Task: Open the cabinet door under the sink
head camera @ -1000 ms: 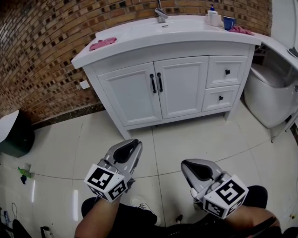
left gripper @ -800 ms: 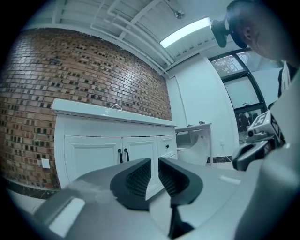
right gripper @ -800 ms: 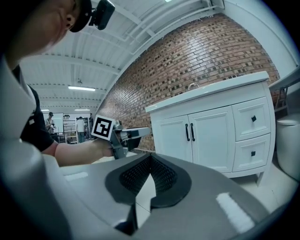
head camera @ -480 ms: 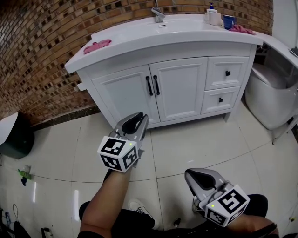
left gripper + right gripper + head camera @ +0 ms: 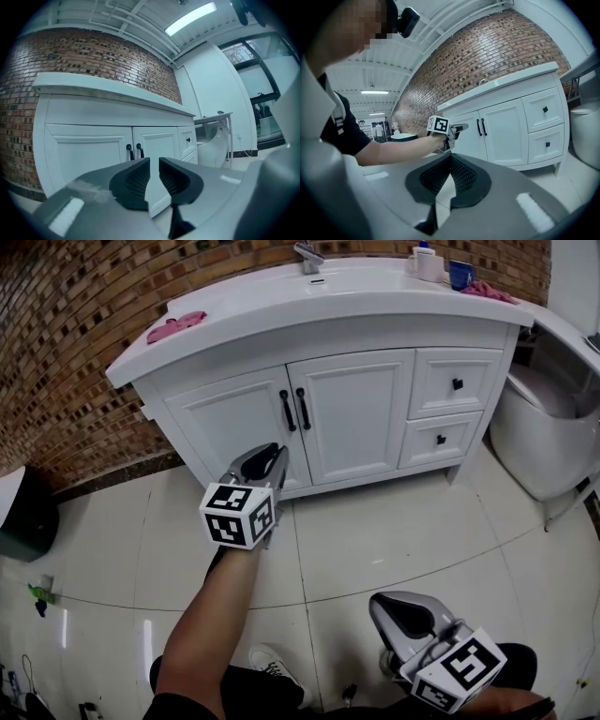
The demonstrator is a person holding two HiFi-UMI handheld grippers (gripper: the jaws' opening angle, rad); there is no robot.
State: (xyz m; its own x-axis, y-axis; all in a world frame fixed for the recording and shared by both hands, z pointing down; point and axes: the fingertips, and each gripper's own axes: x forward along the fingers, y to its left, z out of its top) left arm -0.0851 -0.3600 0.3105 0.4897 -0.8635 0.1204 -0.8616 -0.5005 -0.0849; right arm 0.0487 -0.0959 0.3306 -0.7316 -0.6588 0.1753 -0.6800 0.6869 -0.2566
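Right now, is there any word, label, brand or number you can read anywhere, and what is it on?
None can be read.
Cubes on left gripper and right gripper: square marker patterns only, no letters.
Label on pump bottle, vanity top: too small to read.

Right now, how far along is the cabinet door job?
Done: nothing; both cabinet doors are shut. In hand: the left gripper points at the black handles, jaws slightly apart and empty, short of them. The right gripper hangs low, shut and empty. To do: close on a handle and pull a door open.
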